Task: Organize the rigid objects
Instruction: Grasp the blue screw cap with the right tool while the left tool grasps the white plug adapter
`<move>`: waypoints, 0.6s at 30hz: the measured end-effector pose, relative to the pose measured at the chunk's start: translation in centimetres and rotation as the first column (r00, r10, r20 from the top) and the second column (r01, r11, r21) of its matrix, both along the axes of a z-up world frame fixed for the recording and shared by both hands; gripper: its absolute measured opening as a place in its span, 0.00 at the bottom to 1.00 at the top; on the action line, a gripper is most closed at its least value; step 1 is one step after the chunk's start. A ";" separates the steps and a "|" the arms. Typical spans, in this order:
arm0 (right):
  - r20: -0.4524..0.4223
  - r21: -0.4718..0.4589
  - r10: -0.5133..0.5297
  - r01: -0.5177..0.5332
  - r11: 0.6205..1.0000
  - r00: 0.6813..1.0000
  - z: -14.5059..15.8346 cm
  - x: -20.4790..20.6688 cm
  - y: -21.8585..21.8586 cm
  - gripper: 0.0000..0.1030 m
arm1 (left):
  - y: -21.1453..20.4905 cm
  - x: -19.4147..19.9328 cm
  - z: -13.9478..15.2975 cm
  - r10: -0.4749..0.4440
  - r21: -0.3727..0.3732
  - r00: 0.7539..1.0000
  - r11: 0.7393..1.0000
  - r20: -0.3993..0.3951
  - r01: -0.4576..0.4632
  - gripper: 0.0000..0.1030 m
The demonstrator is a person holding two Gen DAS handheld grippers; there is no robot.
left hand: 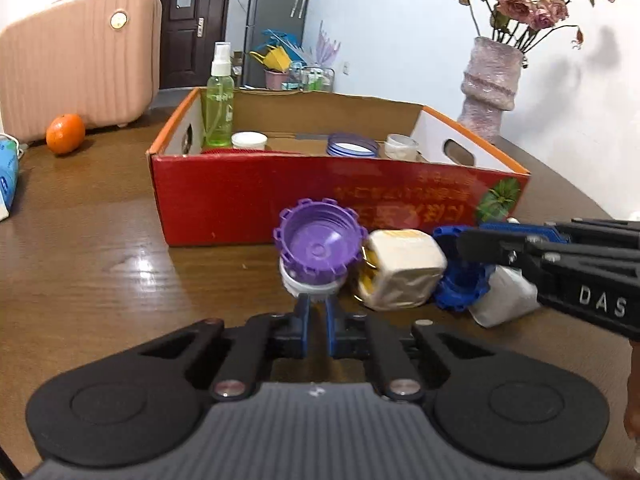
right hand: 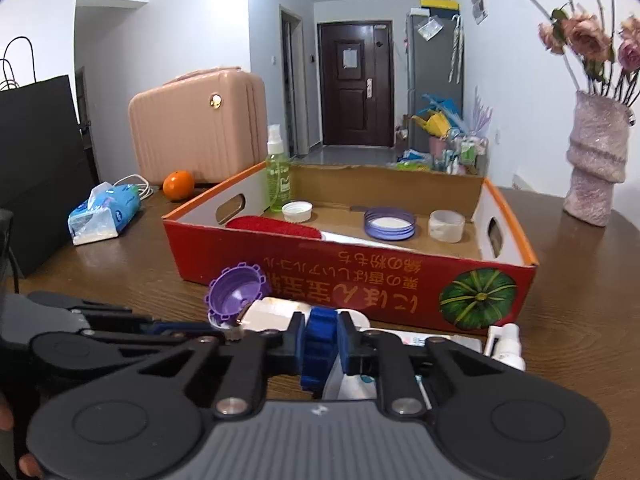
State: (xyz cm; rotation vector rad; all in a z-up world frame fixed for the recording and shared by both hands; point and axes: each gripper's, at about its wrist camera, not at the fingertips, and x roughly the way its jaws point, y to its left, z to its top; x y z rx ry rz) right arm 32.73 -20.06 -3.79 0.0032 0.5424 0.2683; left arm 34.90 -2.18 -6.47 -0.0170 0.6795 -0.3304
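Wooden table [left hand: 100,240], red cardboard box [left hand: 248,196] in middle, open top. Inside box: green spray bottle [left hand: 218,112] upright at back left, white cap [left hand: 249,141], purple-rimmed lid [left hand: 352,146], clear cup [left hand: 401,147], red mat [right hand: 272,226].

Cluster just in front of box: purple cap [left hand: 320,246], beige block [left hand: 402,274], blue cap [left hand: 460,284], white packet [left hand: 504,300].

Left gripper [left hand: 316,308]: jaws narrow, pinching white rim under purple cap. Right gripper [right hand: 319,344]: jaws clamped on blue cap.

Orange [left hand: 65,133] and pink suitcase [left hand: 80,56] far left; vase [left hand: 490,84] with dried roses at right.
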 end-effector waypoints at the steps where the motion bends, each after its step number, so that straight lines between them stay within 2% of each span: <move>1: 0.006 0.001 0.001 -0.001 1.000 1.000 0.2 -0.5 -0.1 0.15 | 0.0 -0.5 0.0 -0.004 0.000 1.000 1.000 -0.005 0.004 0.09; 6: 0.026 0.030 0.018 -0.019 0.999 0.999 1.1 -4.2 -0.7 0.14 | 0.5 -4.2 0.0 -0.005 -0.011 1.000 1.000 -0.012 0.005 0.09; 10: -0.013 0.172 0.044 -0.041 0.984 0.999 0.8 -7.6 -2.1 0.15 | 0.8 -8.0 0.1 -0.017 -0.032 1.000 0.999 -0.016 0.016 0.13; 12: -0.051 0.234 0.063 -0.049 0.971 0.997 0.1 -8.7 -2.6 0.15 | 0.7 -9.3 0.2 -0.020 -0.024 1.000 1.000 -0.011 0.019 0.25; 14: -0.067 0.251 0.058 -0.039 0.967 0.996 -0.7 -9.4 -3.0 0.15 | 0.5 -10.4 0.6 -0.026 -0.027 1.000 0.999 -0.003 0.026 0.40; 16: -0.094 0.256 0.020 0.005 0.967 0.995 -1.5 -9.5 -3.8 0.15 | 0.4 -11.0 0.9 -0.030 -0.021 0.999 0.999 0.012 0.031 0.43; 18: -0.133 0.303 -0.030 0.070 0.951 0.991 -2.4 -9.3 -5.3 0.18 | 0.2 -11.3 1.2 -0.026 -0.007 0.999 1.000 0.028 0.026 0.50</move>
